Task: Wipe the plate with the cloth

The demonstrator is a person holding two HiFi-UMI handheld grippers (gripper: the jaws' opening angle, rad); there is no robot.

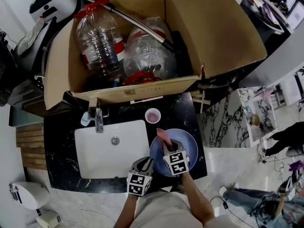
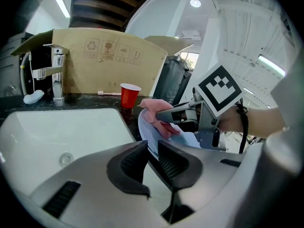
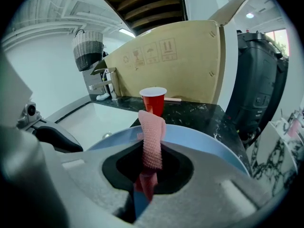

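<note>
The white sink is lying open left of the plate, giving the widest free room; the faucet is standing at its far edge. Just beyond the plate the red cup is standing before the cardboard box, which is walling off the whole far side of the counter. The left gripper, clamping the plate's near-left rim, and the right gripper, pinching the cloth over it, are crowding the near side. Right of the plate only a narrow counter strip is showing.
</note>
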